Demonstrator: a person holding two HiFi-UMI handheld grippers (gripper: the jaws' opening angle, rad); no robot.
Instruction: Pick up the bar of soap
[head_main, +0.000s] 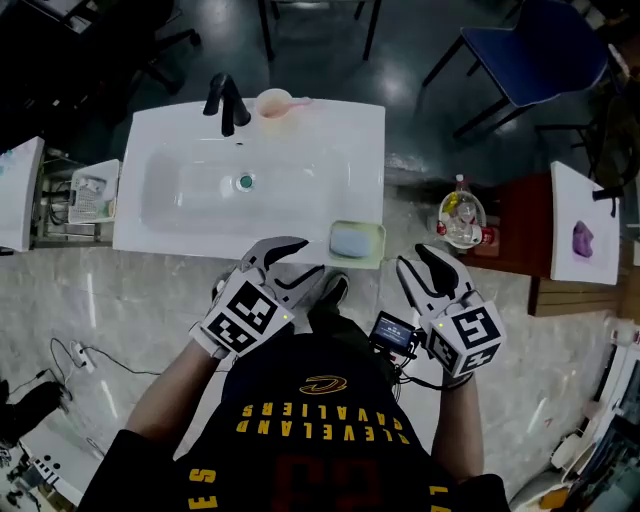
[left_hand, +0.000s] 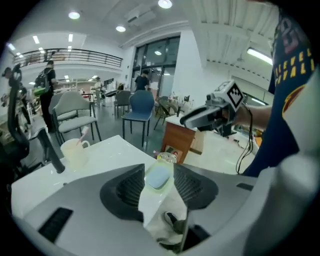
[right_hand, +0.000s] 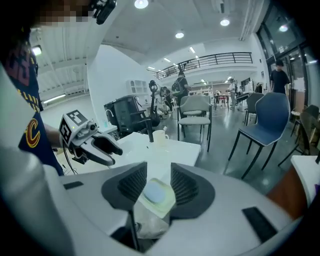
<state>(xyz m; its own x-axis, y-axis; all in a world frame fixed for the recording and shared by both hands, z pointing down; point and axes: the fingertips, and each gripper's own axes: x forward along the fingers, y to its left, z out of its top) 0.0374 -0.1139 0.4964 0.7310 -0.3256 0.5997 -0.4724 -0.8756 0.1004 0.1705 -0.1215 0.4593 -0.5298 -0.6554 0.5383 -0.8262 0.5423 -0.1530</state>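
Two tools parted, empty: left tool (head_main: 308, 257), right tool (head_main: 417, 258) near soap bar (head_main: 350, 241) in dish (head_main: 378, 246), not touching.

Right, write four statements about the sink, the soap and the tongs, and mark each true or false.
1. The soap lies in a dish on the near right corner of the sink. True.
2. The left tongs grip the soap. False: they are open and empty, short of the dish.
3. A cup stands beside the faucet. True.
4. The right tongs are shut. False: they are open, holding nothing.
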